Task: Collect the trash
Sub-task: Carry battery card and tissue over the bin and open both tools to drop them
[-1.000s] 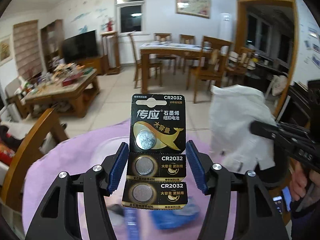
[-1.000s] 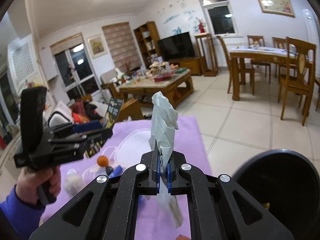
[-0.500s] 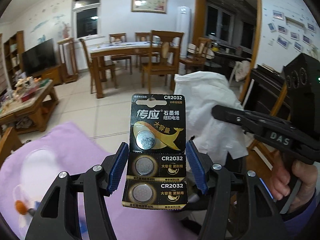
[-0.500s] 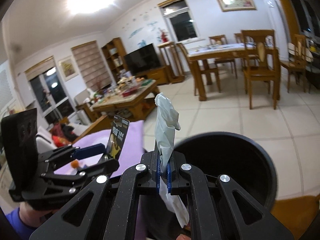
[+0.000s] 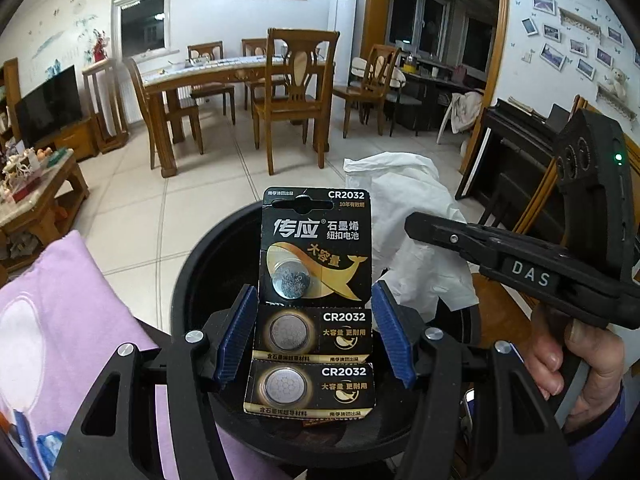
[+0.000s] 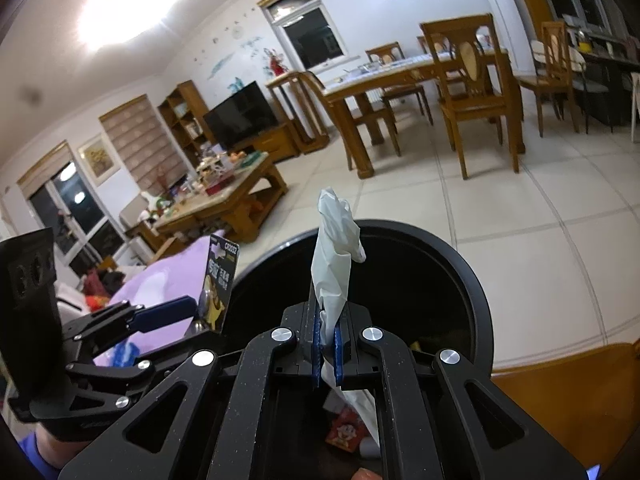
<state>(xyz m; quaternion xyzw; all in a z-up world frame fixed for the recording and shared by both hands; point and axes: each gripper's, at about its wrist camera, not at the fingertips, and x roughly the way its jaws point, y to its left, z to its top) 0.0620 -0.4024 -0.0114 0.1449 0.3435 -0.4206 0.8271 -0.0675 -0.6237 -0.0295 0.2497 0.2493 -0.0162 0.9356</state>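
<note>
A black card of CR2032 button cells (image 5: 316,248) stands upright between the blue pads of my left gripper (image 5: 314,332), which is shut on its lower part. It hangs over the round black bin (image 5: 188,280). My right gripper (image 6: 329,344) is shut on a crumpled white sheet (image 6: 334,248), also above the bin (image 6: 464,268). In the left wrist view the right gripper (image 5: 416,230) comes in from the right with the white sheet (image 5: 404,208), a hand on its handle. The right wrist view shows the left gripper (image 6: 200,312) and its card (image 6: 220,280) at the bin's left rim.
A table with a purple cloth (image 5: 60,312) lies left of the bin. A red packet (image 6: 346,432) and other scraps lie inside the bin. A wooden surface (image 6: 560,392) is at its right. Beyond are tiled floor, a dining table with chairs (image 5: 296,92) and a cluttered coffee table (image 6: 224,188).
Both grippers have swung off the purple table to the right and down, and now hang over the black bin. Each keeps the same grip on its item.
</note>
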